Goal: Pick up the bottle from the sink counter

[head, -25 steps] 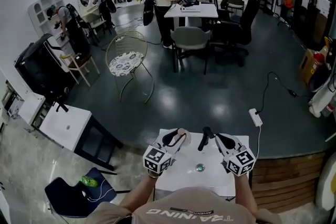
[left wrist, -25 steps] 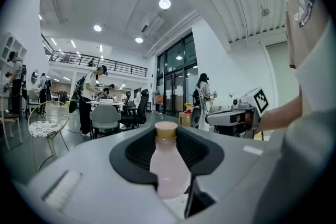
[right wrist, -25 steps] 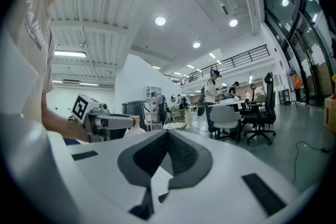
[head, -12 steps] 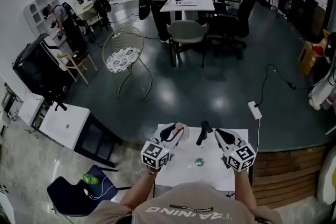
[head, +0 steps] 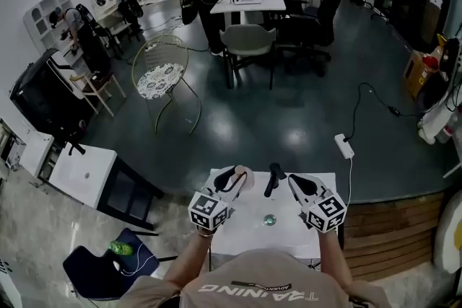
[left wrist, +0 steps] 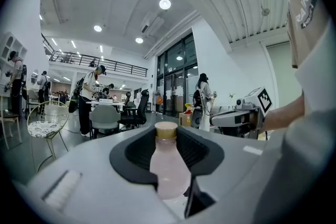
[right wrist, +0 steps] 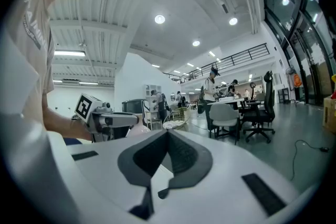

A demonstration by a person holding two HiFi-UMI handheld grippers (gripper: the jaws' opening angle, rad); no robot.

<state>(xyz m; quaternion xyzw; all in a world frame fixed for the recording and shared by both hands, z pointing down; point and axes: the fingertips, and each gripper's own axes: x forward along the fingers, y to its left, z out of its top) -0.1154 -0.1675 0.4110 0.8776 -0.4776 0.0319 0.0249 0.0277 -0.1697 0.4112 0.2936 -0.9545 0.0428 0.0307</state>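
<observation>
The pale pink plastic bottle with tan cap (left wrist: 169,168) is shown pinched upright by the left gripper (left wrist: 168,140) at 11 o'clock of the white sink counter (head: 242,231), the right gripper (right wrist: 167,139) pressed together on nothing; the grasp is judged done, the lift unconfirmed.

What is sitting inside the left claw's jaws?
A pale pink bottle with a tan cap, clamped by the left gripper. Its base is hidden behind the gripper's own body.

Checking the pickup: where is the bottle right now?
Left gripper view shows the bottle upright between the left tool's jaws; in the head view it sits at that tool's tip, just left of the dark faucet, over the sink counter.
</observation>
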